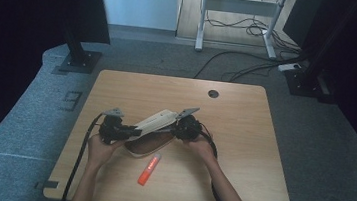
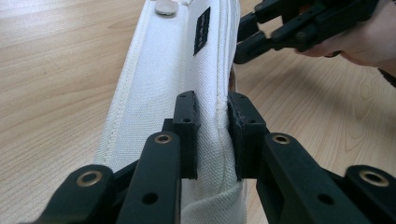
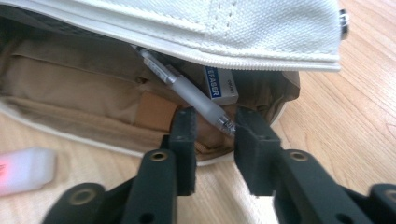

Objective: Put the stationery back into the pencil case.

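Observation:
A white canvas pencil case lies mid-table, its flap lifted over a brown lining. My left gripper is shut on the flap's stitched edge, and its pads pinch the white cloth. From the right, my right gripper reaches into the case's mouth. Its jaws stand open around the tip of a clear pen that lies slanted inside. The pen's tip rests near the right pad, with a gap to the left one. Behind the pen is a white eraser in a blue sleeve.
An orange glue stick lies on the wooden table just in front of the case, and it is a blur at the left in the right gripper view. A cable hole is near the far edge. Cables trail from both grippers.

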Demonstrator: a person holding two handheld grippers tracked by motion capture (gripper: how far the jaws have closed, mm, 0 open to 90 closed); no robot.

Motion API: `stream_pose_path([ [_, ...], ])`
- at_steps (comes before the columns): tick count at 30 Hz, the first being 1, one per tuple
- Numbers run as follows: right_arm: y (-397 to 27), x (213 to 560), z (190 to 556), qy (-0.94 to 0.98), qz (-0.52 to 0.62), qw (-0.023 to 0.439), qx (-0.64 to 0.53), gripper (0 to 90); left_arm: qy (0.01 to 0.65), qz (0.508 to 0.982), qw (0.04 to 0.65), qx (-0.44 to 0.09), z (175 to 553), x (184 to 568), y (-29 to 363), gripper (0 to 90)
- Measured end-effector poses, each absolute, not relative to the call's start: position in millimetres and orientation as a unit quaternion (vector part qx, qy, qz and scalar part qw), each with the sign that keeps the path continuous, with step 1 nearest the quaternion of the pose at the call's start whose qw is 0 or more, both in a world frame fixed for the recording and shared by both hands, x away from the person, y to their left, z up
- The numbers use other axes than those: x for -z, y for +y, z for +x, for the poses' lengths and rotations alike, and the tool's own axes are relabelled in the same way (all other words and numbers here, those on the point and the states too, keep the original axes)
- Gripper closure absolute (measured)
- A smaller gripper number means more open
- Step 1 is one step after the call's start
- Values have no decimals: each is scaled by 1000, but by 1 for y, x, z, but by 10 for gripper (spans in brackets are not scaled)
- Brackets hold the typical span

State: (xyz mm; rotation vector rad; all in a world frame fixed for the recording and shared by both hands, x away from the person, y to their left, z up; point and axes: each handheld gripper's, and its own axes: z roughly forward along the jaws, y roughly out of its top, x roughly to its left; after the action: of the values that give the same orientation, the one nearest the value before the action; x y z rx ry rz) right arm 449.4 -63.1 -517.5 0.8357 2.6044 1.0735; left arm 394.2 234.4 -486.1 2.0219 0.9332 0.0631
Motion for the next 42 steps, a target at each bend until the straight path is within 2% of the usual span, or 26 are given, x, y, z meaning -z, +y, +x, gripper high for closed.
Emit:
stream_pose_path([
  [12, -67, 513, 424, 880, 266, 87, -383, 289, 375, 815, 440, -24, 394, 487, 235, 749],
  [16, -61, 516, 416, 880, 265, 86, -384, 204, 374, 816, 440, -25, 394, 487, 235, 749],
  [26, -33, 520, 403, 890, 242, 83, -377, 166, 375, 816, 440, -25, 394, 486, 234, 750],
  [42, -6, 534, 395, 903, 226, 95, -353, 178, 376, 815, 440, -26, 393, 486, 234, 750],
])
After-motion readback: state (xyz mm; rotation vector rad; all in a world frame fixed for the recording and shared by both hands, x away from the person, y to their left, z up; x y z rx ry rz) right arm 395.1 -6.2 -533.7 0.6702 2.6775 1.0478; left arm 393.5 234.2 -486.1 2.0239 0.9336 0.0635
